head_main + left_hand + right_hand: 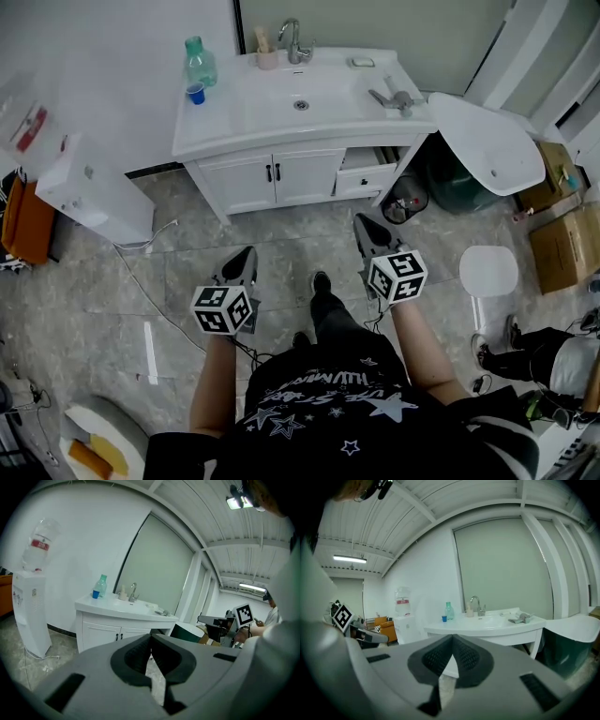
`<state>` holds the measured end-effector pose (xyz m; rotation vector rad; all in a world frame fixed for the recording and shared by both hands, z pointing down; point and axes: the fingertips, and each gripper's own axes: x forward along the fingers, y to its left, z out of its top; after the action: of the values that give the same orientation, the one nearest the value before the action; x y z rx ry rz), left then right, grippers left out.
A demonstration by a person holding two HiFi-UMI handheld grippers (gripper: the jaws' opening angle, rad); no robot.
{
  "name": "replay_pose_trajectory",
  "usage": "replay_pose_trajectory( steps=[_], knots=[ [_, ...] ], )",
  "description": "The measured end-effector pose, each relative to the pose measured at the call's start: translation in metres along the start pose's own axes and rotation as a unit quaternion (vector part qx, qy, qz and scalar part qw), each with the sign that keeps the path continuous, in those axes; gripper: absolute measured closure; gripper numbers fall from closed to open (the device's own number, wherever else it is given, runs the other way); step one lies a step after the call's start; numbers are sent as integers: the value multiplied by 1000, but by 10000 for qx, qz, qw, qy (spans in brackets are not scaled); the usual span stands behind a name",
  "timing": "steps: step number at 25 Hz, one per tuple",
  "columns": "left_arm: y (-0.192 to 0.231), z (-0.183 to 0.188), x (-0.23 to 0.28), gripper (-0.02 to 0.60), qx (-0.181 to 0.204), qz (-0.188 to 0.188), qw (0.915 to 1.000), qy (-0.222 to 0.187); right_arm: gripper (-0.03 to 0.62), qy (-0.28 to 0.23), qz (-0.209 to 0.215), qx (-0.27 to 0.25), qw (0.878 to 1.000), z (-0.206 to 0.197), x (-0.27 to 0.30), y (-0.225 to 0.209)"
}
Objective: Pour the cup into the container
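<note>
Head view, left gripper [247, 256]: held out low over the tiled floor, pointing toward the vanity; its marker cube faces the camera.
Head view, right gripper [367, 227]: held level with the other and well apart from it, also aimed at the vanity.
Head view, vanity [231, 133]: a white cabinet with a sink, well ahead of both grippers.
Head view, blue cup [195, 93]: upright on the vanity's back left corner, just beside the green bottle [200, 63].
Head view, faucet [294, 42]: at the back of the basin.
Head view, water dispenser [92, 192]: on the floor to the left of the vanity.

Left gripper view, claw [151, 636]: jaws pressed together at the tips, nothing between them.
Left gripper view, blue cup [95, 594]: far ahead on the vanity top, touching or nearly touching the green bottle [101, 584] — too small to tell which.
Left gripper view, water dispenser [29, 616]: to the left, an upturned bottle on top.

Right gripper view, claw [452, 638]: jaws pressed together, pinching nothing.
Right gripper view, blue cup [444, 618]: on the near left end of the vanity top, by the green bottle [449, 610] — well away from the jaws.
Right gripper view, faucet [476, 604]: behind the basin.
</note>
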<state>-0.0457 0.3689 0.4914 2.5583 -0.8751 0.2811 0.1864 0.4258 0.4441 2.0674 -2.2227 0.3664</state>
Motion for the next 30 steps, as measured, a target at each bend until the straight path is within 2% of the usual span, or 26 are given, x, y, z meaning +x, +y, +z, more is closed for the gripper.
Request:
replay_pose_trajectory(
  steps=[8, 17, 30],
  knots=[
    [40, 11, 25, 571, -20, 243, 9997, 42, 588, -34, 119, 101, 9999, 3, 61, -12],
    [89, 48, 88, 571, -100, 551, 9984, 20, 585, -51, 288, 101, 9995, 28, 161, -52],
    [139, 108, 170, 570, -172, 1047, 9943, -100, 433, 253, 1092, 39, 9937, 60, 292, -90]
  ],
)
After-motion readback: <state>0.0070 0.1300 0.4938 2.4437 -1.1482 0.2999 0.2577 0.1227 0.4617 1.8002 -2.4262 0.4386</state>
